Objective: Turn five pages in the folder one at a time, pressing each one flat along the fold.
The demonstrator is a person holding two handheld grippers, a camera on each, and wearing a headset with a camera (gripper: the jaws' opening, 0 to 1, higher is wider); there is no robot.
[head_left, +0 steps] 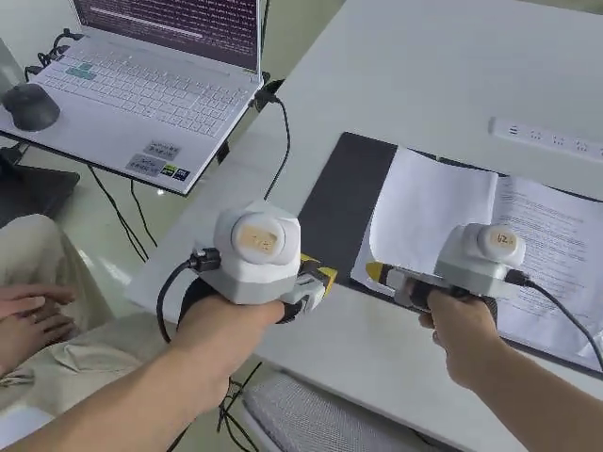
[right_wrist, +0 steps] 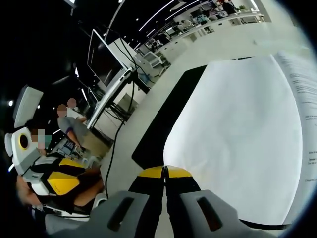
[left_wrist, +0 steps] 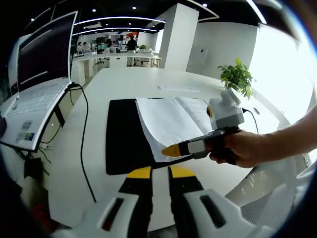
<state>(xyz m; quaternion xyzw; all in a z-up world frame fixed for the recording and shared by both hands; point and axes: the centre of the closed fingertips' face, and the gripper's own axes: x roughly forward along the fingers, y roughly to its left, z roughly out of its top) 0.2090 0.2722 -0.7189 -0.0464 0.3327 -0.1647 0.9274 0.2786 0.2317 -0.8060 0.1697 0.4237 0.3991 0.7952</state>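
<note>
Folder open on white table, black inside cover to the left. Right gripper pressed together on lower corner of blank page, sheet lifted off the printed pages. Left gripper slightly parted, holding nothing, at table edge near the cover. Laptop well apart.

- The left hand-held gripper has a white, round-cornered body with a round tan patch on top.
- A black cable with a black plug goes into its side.
- The right hand-held gripper is white too, with a round tan sticker with dark marks and a black cable at its back.
- Both have black fingers with yellow tips.
</note>
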